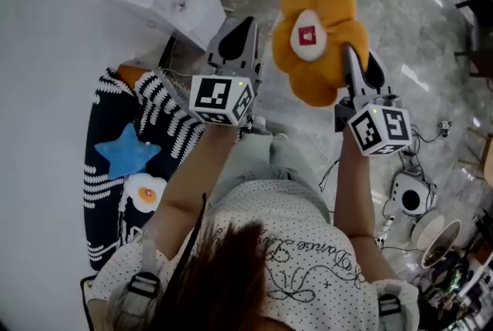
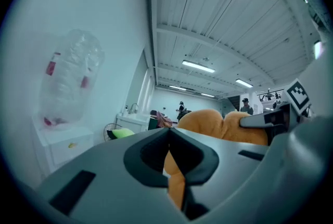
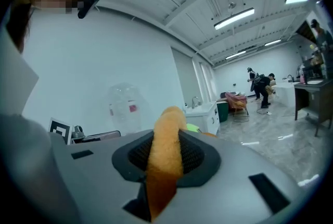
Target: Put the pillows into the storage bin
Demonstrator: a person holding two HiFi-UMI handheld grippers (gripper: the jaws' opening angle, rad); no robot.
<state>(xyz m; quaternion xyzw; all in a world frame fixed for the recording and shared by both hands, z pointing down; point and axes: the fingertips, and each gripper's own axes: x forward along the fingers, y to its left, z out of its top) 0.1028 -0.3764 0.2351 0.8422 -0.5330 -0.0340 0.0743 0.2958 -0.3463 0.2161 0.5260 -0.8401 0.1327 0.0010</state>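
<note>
Head view has the bin [image 1: 166, 102] as the biggest thing going: dark with white stripes, sitting on the floor [image 1: 431, 29] off to the person's left, mouth facing up at the camera.

Both arms are stretched out forward from the shoulders, roughly side by side. The left arm [image 1: 185, 183] reaches out past the bin's near edge and the right arm [image 1: 350, 198] is out over bare floor.

The orange flower pillow [image 1: 331, 52] is up in the air at the end of the right arm, not in the bin and well off to the right of it. Its flat face with the white oval [image 1: 307, 35] is turned up toward the head camera, and its longer span runs away from the person, straight out ahead of the gripper.

The right gripper [image 1: 356, 71] is pointing about level and has one lower petal pinched. Right gripper view shows the orange edge [image 3: 165, 160] squeezed edge-on between the pads.

The left gripper [image 1: 235, 33] is also about level, just beside the pillow's left side but not touching it. Left gripper view shows its jaws closed together with nothing in them [image 2: 169, 152], the orange only showing beyond them.

Inside the bin there's a blue star pillow [image 1: 125, 154] and, right next to it on the nearer side, a smaller fried-egg one [image 1: 145, 193].
</note>
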